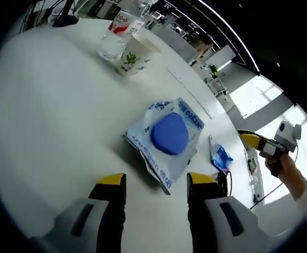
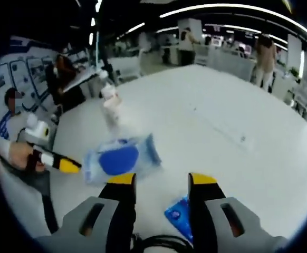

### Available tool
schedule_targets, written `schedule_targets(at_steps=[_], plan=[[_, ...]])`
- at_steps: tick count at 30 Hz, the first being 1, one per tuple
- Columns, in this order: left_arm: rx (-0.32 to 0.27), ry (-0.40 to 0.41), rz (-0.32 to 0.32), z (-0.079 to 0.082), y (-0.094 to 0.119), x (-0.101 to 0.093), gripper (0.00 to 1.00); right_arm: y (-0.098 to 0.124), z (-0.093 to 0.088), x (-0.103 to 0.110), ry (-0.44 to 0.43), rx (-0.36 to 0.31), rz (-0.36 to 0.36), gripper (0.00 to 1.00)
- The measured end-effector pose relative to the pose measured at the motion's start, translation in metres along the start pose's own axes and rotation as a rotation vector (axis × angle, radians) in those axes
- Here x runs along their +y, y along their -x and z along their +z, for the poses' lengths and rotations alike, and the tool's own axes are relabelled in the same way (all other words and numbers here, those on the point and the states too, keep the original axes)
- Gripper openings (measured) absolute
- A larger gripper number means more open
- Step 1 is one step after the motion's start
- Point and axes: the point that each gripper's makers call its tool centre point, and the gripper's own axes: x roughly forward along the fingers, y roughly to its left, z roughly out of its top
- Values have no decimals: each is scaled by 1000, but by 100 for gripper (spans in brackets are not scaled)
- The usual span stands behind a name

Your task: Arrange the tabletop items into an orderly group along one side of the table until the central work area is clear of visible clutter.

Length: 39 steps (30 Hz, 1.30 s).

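In the left gripper view the left gripper (image 1: pixel 156 182) stands with its yellow-tipped fingers (image 1: pixel 111 182) spread wide and holding nothing, poised above the white desk (image 1: pixel 48 116). Just ahead of them lies one flat wipes pack (image 1: pixel 166 139), white and blue with a round blue lid on top; blue writing runs along its edges, too small to read. To its right, apart from it, lies one small blue packet (image 1: pixel 221 157). Farther off, at the far side of the desk, three containers stand close together: a clear glass (image 1: pixel 111 46), a paper cup (image 1: pixel 135 55) with a green print, and behind them a white carton (image 1: pixel 124 22) with red marks; what they contain cannot be told. The right gripper (image 1: pixel 251 139) enters from the right, held in a hand (image 1: pixel 277 163).

In the right gripper view the right gripper (image 2: pixel 161 182) also has its fingers (image 2: pixel 123 182) wide apart and empty. The blue packet (image 2: pixel 179 215) lies between them on the desk (image 2: pixel 238 132), the blurred wipes pack (image 2: pixel 121 158) just beyond, with the left gripper's yellow tip (image 2: pixel 69 166) near its left edge.
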Motion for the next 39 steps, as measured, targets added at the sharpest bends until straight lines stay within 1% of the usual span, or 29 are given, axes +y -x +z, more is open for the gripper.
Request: schedule_targets(at_steps=[2, 6, 7, 11, 16, 18, 19, 21, 23, 24, 25, 27, 29, 30, 32, 34, 37, 39], plan=[[2, -5, 5, -2, 0, 0, 41, -15, 0, 2, 29, 34, 22, 33], [8, 16, 1, -7, -1, -1, 36, -41, 1, 3, 90, 69, 42, 30], [11, 27, 1, -8, -2, -1, 35, -50, -1, 3, 106, 99, 50, 29], [16, 54, -8, -11, -5, -2, 30, -73, -5, 3, 109, 140, 67, 27], [22, 94, -8, -15, -5, 0, 24, -88, -4, 2, 82, 155, 71, 21], [25, 98, -7, -16, -6, 0, 21, -92, -5, 2, 69, 159, 74, 19], [27, 98, -8, -17, -6, 0, 20, -95, -7, 3, 59, 170, 79, 19], [37, 113, -15, -18, -9, 0, 18, -98, -14, 3, 66, 205, 79, 19], [46, 119, -22, -20, -11, -2, 15, -101, -19, 1, 70, 220, 77, 19], [52, 114, -20, -20, -13, -2, 13, -101, -21, 1, 57, 223, 79, 18], [53, 112, -18, -21, -14, -1, 11, -102, -21, 2, 48, 223, 82, 15], [53, 141, -27, -22, -17, -2, 8, -102, -21, 3, 46, 218, 75, 12], [52, 163, -29, -22, -20, -1, 5, -102, -22, 5, 46, 222, 76, 6], [52, 160, -28, -22, -20, -1, 4, -101, -24, 7, 40, 229, 82, 3], [53, 162, -29, -21, -20, -2, 3, -102, -28, 8, 34, 231, 78, 1], [46, 158, -22, -19, -19, -1, 2, -99, -32, 8, 21, 233, 71, 0], [22, 186, -12, -13, -17, 3, 0, -93, -35, 8, -19, 227, 59, 0], [-2, 188, -4, -7, -15, 5, 0, -88, -38, 11, -16, 223, 54, 0]])
